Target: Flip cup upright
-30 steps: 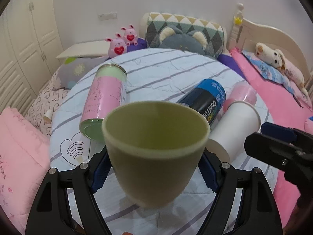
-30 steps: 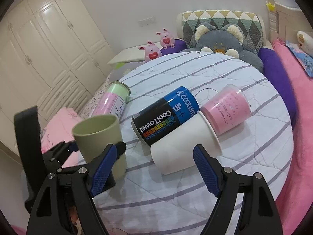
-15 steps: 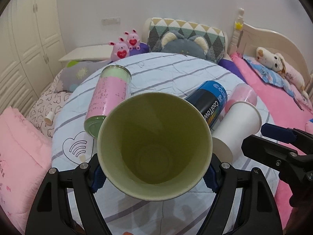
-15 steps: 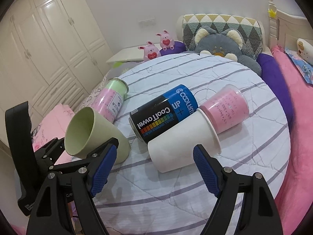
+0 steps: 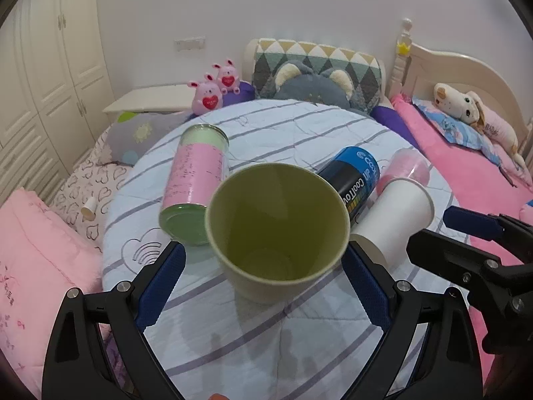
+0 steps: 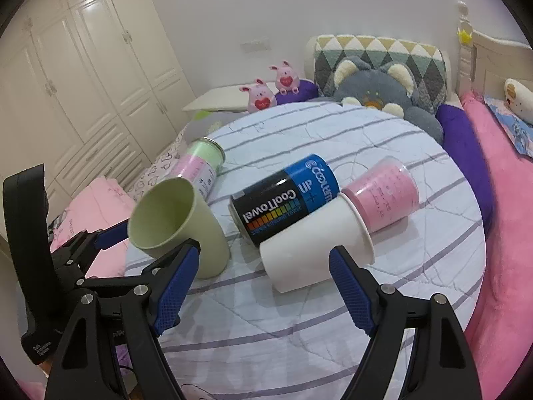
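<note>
The green cup has swung mouth-up since a second ago and stands on the striped tabletop between the left gripper's wide jaws. Right of it lie a CoolTowel can and a white paper cup; the right gripper's jaws gape empty.

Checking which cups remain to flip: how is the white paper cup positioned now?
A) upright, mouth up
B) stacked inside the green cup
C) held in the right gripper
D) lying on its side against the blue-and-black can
D: the white paper cup lies on its side, touching the blue-and-black can.
</note>
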### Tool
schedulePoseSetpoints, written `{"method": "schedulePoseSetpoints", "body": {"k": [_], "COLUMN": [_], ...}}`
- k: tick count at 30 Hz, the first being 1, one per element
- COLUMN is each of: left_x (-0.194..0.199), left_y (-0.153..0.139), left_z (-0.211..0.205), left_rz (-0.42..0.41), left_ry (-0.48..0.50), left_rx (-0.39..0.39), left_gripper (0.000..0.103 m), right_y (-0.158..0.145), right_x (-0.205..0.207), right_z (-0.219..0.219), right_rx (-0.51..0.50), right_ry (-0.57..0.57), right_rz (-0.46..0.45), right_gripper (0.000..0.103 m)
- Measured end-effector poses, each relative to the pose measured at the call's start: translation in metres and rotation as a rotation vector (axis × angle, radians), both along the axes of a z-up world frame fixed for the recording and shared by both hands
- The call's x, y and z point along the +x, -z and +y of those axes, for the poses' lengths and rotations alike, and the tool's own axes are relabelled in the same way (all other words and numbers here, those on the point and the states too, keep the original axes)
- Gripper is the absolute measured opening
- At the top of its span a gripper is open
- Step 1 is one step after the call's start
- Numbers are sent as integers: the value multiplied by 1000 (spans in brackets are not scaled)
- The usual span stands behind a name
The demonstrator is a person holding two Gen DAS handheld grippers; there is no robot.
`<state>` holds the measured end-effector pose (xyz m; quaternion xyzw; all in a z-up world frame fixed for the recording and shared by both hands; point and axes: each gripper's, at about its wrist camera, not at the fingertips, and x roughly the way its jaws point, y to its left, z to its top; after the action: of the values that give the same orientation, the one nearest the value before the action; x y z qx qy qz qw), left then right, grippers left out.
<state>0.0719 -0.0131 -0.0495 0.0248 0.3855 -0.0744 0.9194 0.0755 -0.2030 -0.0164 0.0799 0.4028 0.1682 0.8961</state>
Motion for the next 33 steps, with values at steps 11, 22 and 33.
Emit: {"method": "schedulePoseSetpoints", "body": {"k": [11,22,33], "left_x": [-38,-77,-86], "left_y": [-20,-33,-35], "left_z": [9,-6,-17], "left_rz": [-69,-180,-202], "left_ry": [-79,-133,-153], "left_rx": [22,42,54], "left_gripper": [101,102,102], "right_y": [-29,-24,-23], "right_x": [-43,-62,-70], "right_z": [13,-19,-46], "right_rx": [-136,9,7], "right_ry": [-14,-41,-5], "right_rz": [-285,-337,-386], "right_gripper": [82,82,82]}}
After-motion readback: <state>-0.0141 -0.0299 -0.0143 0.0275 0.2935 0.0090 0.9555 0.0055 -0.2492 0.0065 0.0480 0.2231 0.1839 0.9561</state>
